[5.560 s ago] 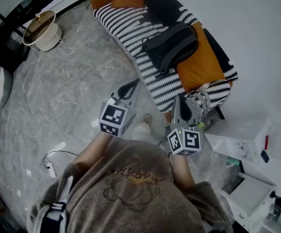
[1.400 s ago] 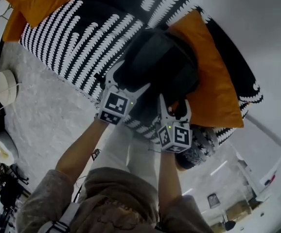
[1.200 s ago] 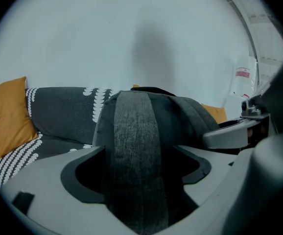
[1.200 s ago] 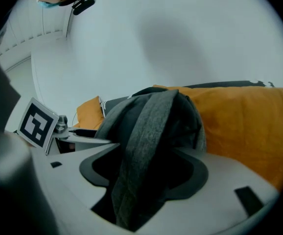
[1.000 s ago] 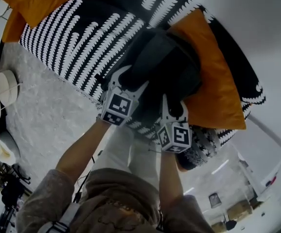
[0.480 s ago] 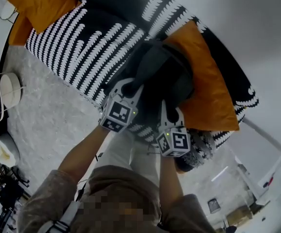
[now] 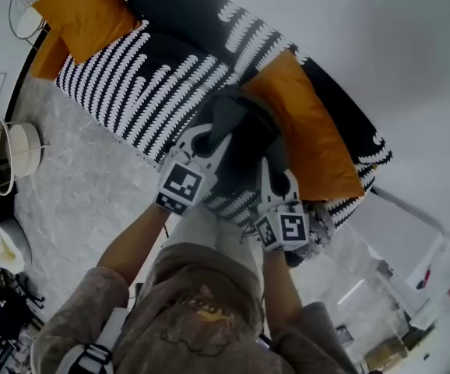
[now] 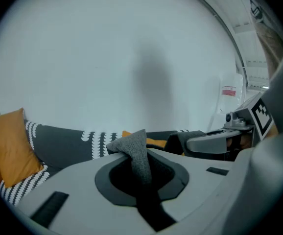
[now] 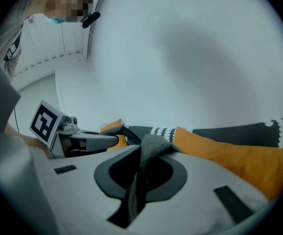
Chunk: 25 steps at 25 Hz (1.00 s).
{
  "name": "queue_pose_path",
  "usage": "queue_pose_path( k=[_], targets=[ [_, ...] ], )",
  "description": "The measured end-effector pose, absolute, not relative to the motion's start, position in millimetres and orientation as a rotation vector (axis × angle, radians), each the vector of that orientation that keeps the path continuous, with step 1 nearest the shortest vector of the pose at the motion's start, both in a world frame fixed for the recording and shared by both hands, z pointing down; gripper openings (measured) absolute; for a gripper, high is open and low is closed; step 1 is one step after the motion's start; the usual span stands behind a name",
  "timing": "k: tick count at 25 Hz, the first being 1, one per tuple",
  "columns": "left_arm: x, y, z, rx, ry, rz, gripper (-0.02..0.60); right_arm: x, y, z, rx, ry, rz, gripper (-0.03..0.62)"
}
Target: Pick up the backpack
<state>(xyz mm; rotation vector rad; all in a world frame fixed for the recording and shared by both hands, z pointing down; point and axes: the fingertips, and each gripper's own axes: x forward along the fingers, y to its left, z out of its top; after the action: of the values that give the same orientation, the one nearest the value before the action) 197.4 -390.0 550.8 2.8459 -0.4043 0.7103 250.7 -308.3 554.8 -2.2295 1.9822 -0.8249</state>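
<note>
Backpack of soft dark-grey felt-like fabric [image 7: 240, 131], long axis front-to-back across the black-and-white striped sofa [image 7: 151, 80]. The left gripper [image 7: 209, 140] and right gripper [image 7: 276, 176] have just closed, each clamped on a fold of it.

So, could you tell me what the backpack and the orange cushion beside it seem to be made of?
Backpack: dark grey woven fabric with a matte finish. Close up it shows a fine heathered weave and folds limply. Orange cushion: plain matte cloth, perhaps cotton or polyester. It has soft creases and no shine.

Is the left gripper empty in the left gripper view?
No, the left gripper is shut on a grey fold of the backpack, which stands up between its jaws.
</note>
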Motion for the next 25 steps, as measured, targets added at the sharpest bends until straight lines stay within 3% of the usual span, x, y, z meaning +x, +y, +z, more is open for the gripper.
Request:
queue_pose_path(
  k=[10,25],
  targets=[
    [132.4,-370.4,442.3,2.852,-0.554,0.558,0.035,175.0,-266.2,461.1,-2.004,2.215,-0.749,0.026],
    [125.7,-303.5,289.1,3.03,-0.534,0.184,0.035,199.6,-216.2,304.9,-2.024,2.195,-0.3,0.028]
  ],
)
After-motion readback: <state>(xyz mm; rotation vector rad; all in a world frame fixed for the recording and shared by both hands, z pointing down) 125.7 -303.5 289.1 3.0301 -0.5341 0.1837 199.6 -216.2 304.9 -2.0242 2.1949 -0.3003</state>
